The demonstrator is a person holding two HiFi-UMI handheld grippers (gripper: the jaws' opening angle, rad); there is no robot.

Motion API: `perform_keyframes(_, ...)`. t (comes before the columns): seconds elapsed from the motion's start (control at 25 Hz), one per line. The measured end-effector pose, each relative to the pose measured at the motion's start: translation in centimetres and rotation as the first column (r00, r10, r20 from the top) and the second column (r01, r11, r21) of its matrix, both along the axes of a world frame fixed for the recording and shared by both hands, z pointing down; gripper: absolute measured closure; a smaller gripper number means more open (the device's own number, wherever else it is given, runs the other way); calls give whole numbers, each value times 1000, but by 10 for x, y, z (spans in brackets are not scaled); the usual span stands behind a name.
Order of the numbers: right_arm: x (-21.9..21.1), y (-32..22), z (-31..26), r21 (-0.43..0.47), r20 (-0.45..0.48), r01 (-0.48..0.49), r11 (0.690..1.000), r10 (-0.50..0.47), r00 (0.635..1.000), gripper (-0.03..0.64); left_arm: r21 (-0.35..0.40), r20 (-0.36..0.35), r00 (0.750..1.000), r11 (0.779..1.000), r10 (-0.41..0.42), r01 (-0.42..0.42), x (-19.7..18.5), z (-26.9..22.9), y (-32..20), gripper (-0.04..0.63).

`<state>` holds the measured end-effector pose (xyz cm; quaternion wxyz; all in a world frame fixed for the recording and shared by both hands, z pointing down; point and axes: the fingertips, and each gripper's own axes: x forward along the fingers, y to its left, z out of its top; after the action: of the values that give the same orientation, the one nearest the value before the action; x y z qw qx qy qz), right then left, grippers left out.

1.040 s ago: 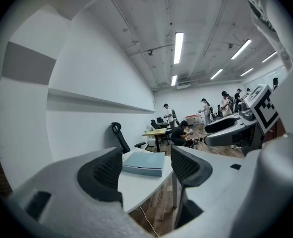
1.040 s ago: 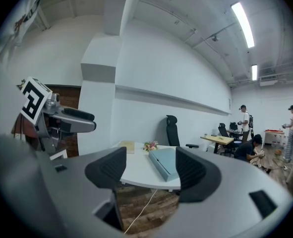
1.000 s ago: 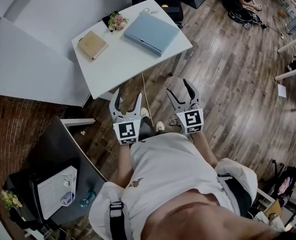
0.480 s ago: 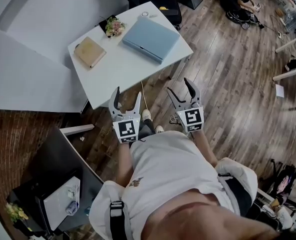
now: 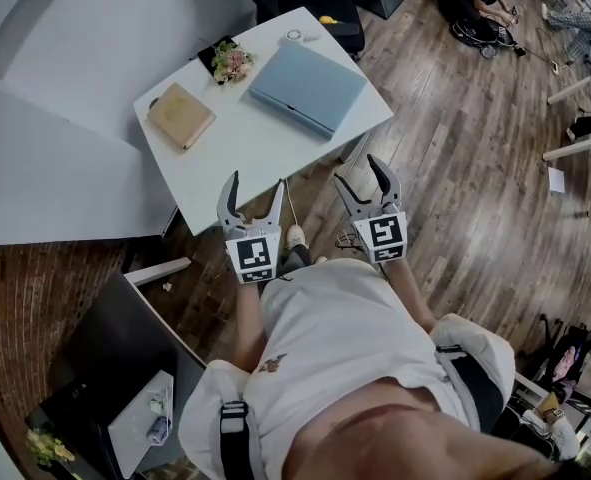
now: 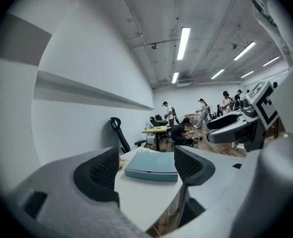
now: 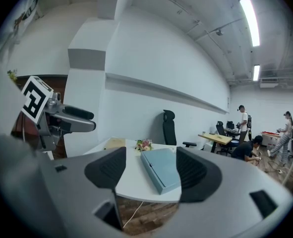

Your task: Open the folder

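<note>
A shut light-blue folder [image 5: 308,88] lies flat on the right half of a white table [image 5: 245,153]. Both grippers hover side by side in front of the table's near edge, over the wooden floor and short of the folder. My left gripper [image 5: 255,183] has just been opening its jaws; they stand wide with nothing between them. My right gripper [image 5: 358,175] is open and empty too. In the left gripper view the folder [image 6: 151,166] shows between the pads, still at a distance. The right gripper view shows the folder [image 7: 161,170] the same way.
On the table's left part lie a tan book [image 5: 181,115] and a small bunch of flowers [image 5: 232,61]. A black chair [image 5: 320,8] stands behind the table. A cable [image 5: 290,203] hangs at the near edge. A dark desk [image 5: 125,338] is at the lower left.
The person has stepped toward the white table with both grippers, so the table and folder lie nearer. The dark desk at the lower left has slid back. The left jaws look slightly wider.
</note>
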<state>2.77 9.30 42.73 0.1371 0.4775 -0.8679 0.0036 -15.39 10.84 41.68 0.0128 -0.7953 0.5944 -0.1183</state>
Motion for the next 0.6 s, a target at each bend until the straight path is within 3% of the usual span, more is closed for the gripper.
perform_keyframes(0.6, -29, -49, 4, -14, -53, -88, 996, 87, 995, 313, -25, -42, 996, 997, 75, -76, -33, 14, -59, 233)
